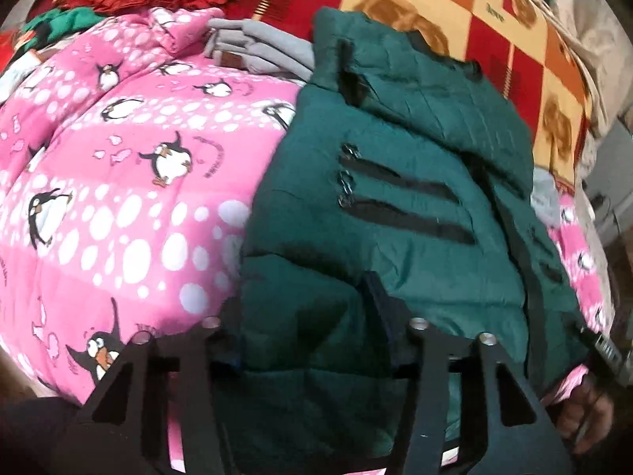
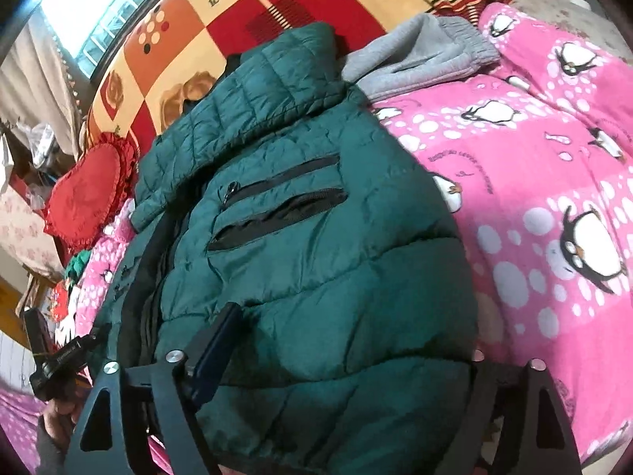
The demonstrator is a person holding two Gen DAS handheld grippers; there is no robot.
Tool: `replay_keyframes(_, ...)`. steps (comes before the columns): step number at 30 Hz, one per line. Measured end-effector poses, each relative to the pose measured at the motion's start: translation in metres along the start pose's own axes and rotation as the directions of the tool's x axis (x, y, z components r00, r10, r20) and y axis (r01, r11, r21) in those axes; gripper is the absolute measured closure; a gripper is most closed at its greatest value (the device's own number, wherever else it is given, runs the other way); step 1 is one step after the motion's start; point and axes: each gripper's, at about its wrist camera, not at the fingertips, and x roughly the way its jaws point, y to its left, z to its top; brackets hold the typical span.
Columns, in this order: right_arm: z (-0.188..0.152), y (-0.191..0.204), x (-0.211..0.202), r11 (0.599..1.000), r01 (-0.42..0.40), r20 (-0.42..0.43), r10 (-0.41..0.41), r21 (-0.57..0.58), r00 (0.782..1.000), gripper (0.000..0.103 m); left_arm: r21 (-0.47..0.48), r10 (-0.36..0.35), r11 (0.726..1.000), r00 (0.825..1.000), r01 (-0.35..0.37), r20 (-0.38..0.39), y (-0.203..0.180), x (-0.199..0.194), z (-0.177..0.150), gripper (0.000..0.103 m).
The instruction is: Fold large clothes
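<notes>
One green jacket (image 2: 316, 245), one pink blanket (image 2: 554, 182), one grey garment (image 2: 419, 59), one red cushion (image 2: 85, 202).

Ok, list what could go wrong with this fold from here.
1. The green puffer jacket is thick and slick; both sets of jaws bite only its near hem, so padding may slip out on lifting.
2. Its pocket zippers gape open and could snag.
3. The grey sweatpants lie against the jacket's collar end on the pink penguin blanket; a fold that way might drag or cover them.
</notes>
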Motion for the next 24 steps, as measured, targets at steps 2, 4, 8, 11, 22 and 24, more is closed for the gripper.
replay_keyframes(2, 0.0, -0.001, -0.004, 1.0, -0.025, 0.017, 0.025, -0.009, 1.0, 0.046, -0.013, 0.013, 1.0, 1.0, -0.013, 0.006, -0.002, 0.0, 0.001, 0.056)
replay_keyframes(4, 0.0, -0.004, -0.009, 0.999, -0.049, 0.029, 0.05, -0.009, 0.998, 0.051, -0.039, 0.027, 0.999, 1.0, -0.027, -0.001, -0.005, 0.001, 0.002, 0.056)
replay_keyframes(8, -0.004, -0.003, -0.008, 0.998, -0.052, 0.012, 0.052, -0.038, 0.999, 0.052, -0.122, 0.049, 0.991, 0.998, -0.052, -0.027, -0.007, 0.006, 0.008, 0.049)
replay_keyframes(11, -0.006, -0.006, -0.007, 0.995, -0.068, -0.004, 0.068, -0.066, 0.998, 0.052, -0.173, 0.082, 0.981, 0.996, -0.088, -0.042, -0.011, 0.006, 0.011, 0.049)
replay_keyframes(22, -0.004, -0.003, -0.018, 0.986, -0.132, 0.045, 0.137, -0.105, 0.99, 0.062, -0.045, 0.091, 0.995, 0.995, -0.089, 0.039, -0.017, 0.002, -0.002, 0.055)
replay_keyframes(24, -0.003, -0.007, -0.002, 0.994, -0.087, -0.012, 0.087, -0.072, 0.996, 0.062, -0.019, 0.067, 0.998, 0.997, -0.067, 0.044, -0.013, 0.002, -0.004, 0.056)
